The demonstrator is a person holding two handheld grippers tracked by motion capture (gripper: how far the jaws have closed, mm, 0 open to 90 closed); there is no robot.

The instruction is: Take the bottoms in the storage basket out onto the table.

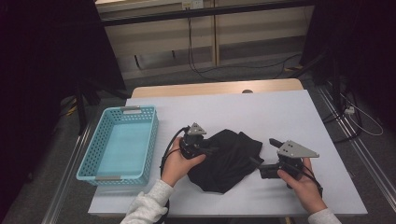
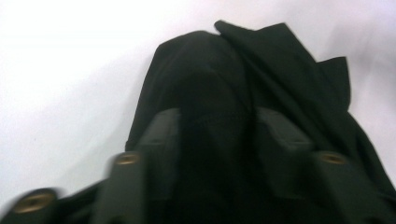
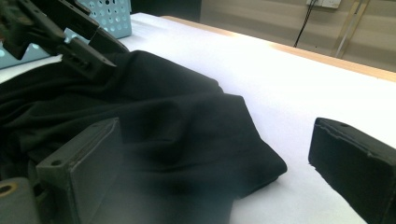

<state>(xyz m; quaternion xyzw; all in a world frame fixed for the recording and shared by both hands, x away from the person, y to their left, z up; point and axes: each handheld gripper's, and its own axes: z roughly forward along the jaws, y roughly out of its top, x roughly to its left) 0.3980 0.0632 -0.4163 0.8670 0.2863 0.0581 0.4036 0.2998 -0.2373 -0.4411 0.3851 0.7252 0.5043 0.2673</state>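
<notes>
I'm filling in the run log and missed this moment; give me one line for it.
left gripper: jaws astride black cloth, grip unclear | right gripper: open at cloth's edge | blue basket: left of cloth

The cloth [image 1: 226, 158] lies mid-table [image 1: 280, 112], basket [image 1: 119, 144] to its left, left gripper [image 1: 208, 150] on it, right gripper [image 1: 261, 163] at its right edge.

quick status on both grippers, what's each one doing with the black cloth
Left gripper: jaws astride a fold of the black cloth; grip cannot be told.
Right gripper: open, at the cloth's edge, holding nothing.
</notes>
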